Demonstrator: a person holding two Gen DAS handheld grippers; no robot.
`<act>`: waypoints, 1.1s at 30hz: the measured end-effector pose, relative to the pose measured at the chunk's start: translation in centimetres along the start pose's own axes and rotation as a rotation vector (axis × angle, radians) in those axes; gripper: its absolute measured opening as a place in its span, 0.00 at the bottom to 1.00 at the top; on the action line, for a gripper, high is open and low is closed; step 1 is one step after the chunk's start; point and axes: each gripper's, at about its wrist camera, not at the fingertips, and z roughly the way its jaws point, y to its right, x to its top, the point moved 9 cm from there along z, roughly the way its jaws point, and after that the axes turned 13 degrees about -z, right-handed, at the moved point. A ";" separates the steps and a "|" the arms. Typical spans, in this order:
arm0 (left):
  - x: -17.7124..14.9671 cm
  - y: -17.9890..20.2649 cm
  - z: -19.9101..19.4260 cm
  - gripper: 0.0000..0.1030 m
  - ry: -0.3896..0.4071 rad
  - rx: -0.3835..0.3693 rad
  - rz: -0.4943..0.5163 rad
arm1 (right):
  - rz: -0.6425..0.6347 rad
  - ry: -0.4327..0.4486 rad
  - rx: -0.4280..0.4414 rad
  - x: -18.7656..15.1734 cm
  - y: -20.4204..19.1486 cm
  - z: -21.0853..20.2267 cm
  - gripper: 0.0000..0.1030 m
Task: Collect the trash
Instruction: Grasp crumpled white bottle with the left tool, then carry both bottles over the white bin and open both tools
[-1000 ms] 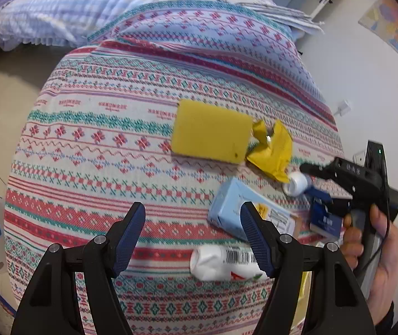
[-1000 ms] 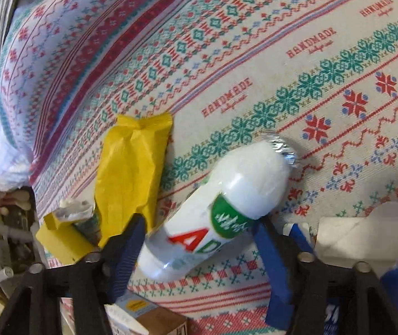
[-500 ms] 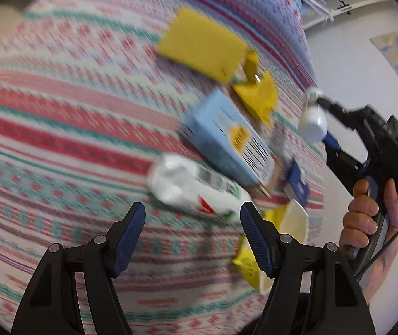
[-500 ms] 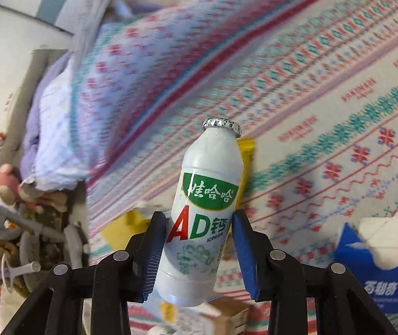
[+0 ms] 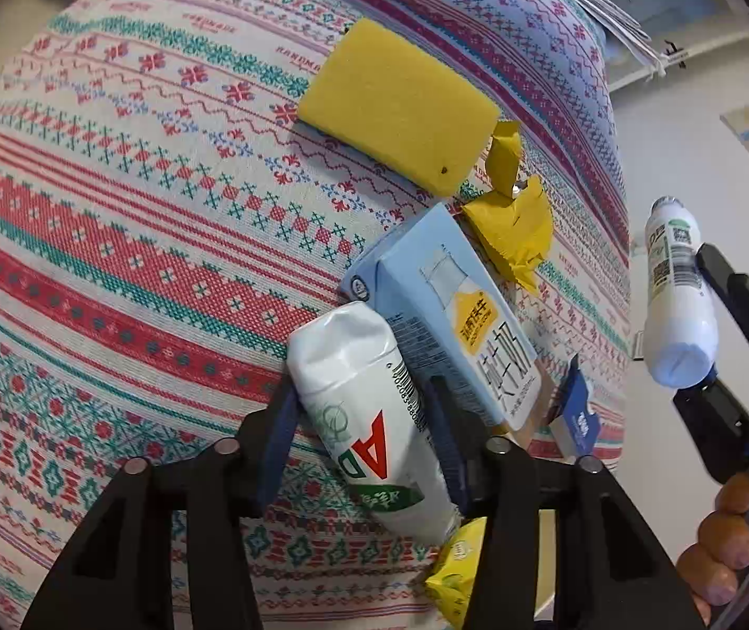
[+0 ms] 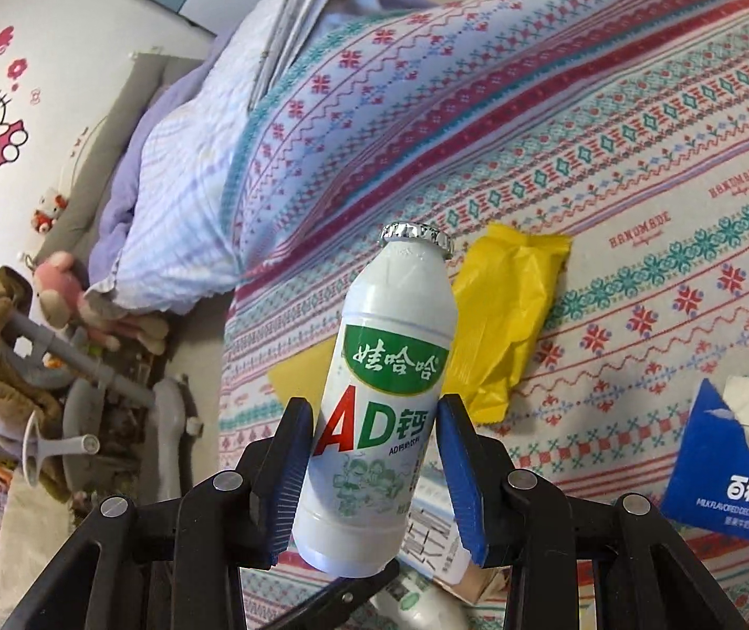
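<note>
The left claw [image 5: 361, 422] is low over the patterned bed [image 5: 112, 241], its blue pads [image 5: 276, 443] set on either side of a dented white AD bottle [image 5: 369, 420] that lies on the cover; the pads sit against the bottle's flanks, though whether they press it firmly cannot be told. Just ahead of this claw and to its right a pale blue milk carton [image 5: 448, 315] lies flat, touching the dented bottle's far end. Farther ahead, a yellow sponge [image 5: 398, 105] rests on the cover, and right of it, just beyond the carton's far corner, sits a crumpled yellow wrapper [image 5: 511, 231]. Below the claw's right finger a yellow snack packet [image 5: 453, 572] shows in part, and right of the carton a small blue box [image 5: 576, 415] stands near the bed's edge.

Well to the right of the left claw, off the bed, the right claw [image 6: 372, 467] is clamped on a second white AD bottle [image 6: 385, 399], held upright clear of the cover with its foil cap [image 6: 416, 239] pointing away from the claw. Behind that bottle and slightly right, a yellow bag [image 6: 511, 315] lies on the bed. Farther right of this claw stands a blue tissue box [image 6: 731, 462]. The person's right hand [image 5: 731, 535] grips the claw's handle.
</note>
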 end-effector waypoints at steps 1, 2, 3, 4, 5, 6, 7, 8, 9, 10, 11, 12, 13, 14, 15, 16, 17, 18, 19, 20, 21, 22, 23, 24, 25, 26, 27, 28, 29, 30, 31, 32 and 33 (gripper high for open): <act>-0.1 0.1 -0.2 0.41 0.009 0.016 0.021 | -0.008 0.003 -0.003 0.0 0.0 0.0 0.42; -0.1 0.2 -0.3 0.41 0.014 0.028 0.030 | -0.012 0.005 -0.005 0.1 -0.1 0.0 0.42; -0.1 0.2 -0.8 0.41 0.020 0.038 0.042 | -0.016 0.009 -0.005 0.2 -0.1 -0.1 0.42; 0.1 0.3 -1.3 0.41 0.028 0.038 0.054 | -0.018 0.012 -0.002 0.1 0.0 -0.3 0.42; 0.3 0.2 -1.8 0.41 0.039 0.036 0.062 | -0.023 0.018 -0.001 0.2 -0.1 -0.4 0.42; 0.4 0.3 -2.2 0.40 0.051 0.038 0.070 | -0.030 0.025 0.000 0.3 -0.2 -0.6 0.42; 0.7 0.3 -2.9 0.40 0.067 0.041 0.081 | -0.035 0.028 0.000 0.3 -0.2 -0.8 0.42; 0.9 0.1 -3.5 0.40 0.080 0.044 0.089 | -0.042 0.033 -0.002 0.4 -0.2 -0.9 0.42; 1.1 0.1 -4.0 0.40 0.090 0.047 0.094 | -0.048 0.037 -0.004 0.4 -0.3 -1.0 0.42; 1.6 -0.1 -4.4 0.40 0.106 0.053 0.100 | -0.050 0.038 -0.003 0.3 -0.3 -1.1 0.42; 2.1 -0.4 -4.9 0.40 0.125 0.061 0.105 | -0.051 0.039 -0.001 0.3 -0.3 -1.1 0.42; 2.7 -0.5 -5.1 0.40 0.137 0.066 0.108 | -0.052 0.039 -0.001 0.2 -0.3 -1.1 0.42; 2.9 -0.7 -5.4 0.40 0.152 0.073 0.111 | -0.053 0.038 -0.001 0.0 -0.4 -1.0 0.42; 3.0 -0.8 -5.4 0.40 0.161 0.078 0.114 | -0.055 0.037 0.000 0.0 -0.5 -1.0 0.42; 3.1 -1.2 -5.8 0.40 0.166 0.081 0.114 | -0.057 0.037 0.002 -0.1 -0.6 -0.9 0.42; 3.2 -1.6 -5.9 0.40 0.166 0.080 0.108 | -0.062 0.036 0.005 -0.4 -0.9 -0.9 0.42; 3.3 -1.9 -6.1 0.40 0.164 0.079 0.101 | -0.067 0.033 0.009 -0.5 -1.2 -0.7 0.42; 3.5 -2.3 -6.3 0.40 0.165 0.078 0.095 | -0.073 0.031 0.014 -0.7 -1.5 -0.6 0.42; 3.7 -2.7 -6.7 0.40 0.172 0.080 0.092 | -0.082 0.026 0.018 -0.9 -1.9 -0.4 0.42; 3.8 -3.0 -6.9 0.40 0.179 0.083 0.092 | -0.090 0.023 0.020 -1.0 -2.2 -0.2 0.42; 4.1 -3.2 -7.3 0.40 0.187 0.086 0.091 | -0.097 0.019 0.022 -1.2 -2.5 0.0 0.42; 4.3 -3.5 -7.7 0.40 0.194 0.085 0.087 | -0.108 0.013 0.024 -1.4 -2.9 0.3 0.42; 4.5 -3.9 -8.1 0.40 0.198 0.081 0.082 | -0.115 0.007 0.025 -1.6 -3.2 0.6 0.42; 4.6 -4.2 -8.5 0.40 0.200 0.079 0.078 | -0.122 0.001 0.026 -1.9 -3.4 0.9 0.42; 4.9 -4.6 -8.9 0.40 0.204 0.077 0.071 | -0.132 -0.008 0.027 -2.2 -3.8 1.3 0.42; 5.1 -4.8 -9.1 0.40 0.209 0.076 0.066 | -0.139 -0.015 0.028 -2.4 -4.0 1.6 0.42; 5.4 -5.3 -9.5 0.40 0.215 0.076 0.059 | -0.148 -0.023 0.030 -2.7 -4.4 2.0 0.42; 5.7 -5.8 -10.0 0.40 0.221 0.076 0.051 | -0.153 -0.027 0.031 -2.9 -4.6 2.2 0.42; 5.9 -6.2 -10.3 0.40 0.225 0.076 0.044 | -0.163 -0.033 0.032 -3.2 -5.0 2.6 0.42; 6.3 -6.8 -10.7 0.40 0.230 0.077 0.030 | -0.174 -0.039 0.033 -3.5 -5.3 2.9 0.42; 6.6 -7.4 -11.0 0.40 0.232 0.075 0.020 | -0.185 -0.045 0.033 -3.8 -5.6 3.3 0.42; 6.8 -7.6 -11.1 0.40 0.234 0.074 0.012 | -0.200 -0.052 0.032 -4.1 -6.0 3.7 0.42; 7.0 -8.0 -11.2 0.40 0.236 0.074 0.004 | -0.213 -0.058 0.031 -4.5 -6.4 4.1 0.42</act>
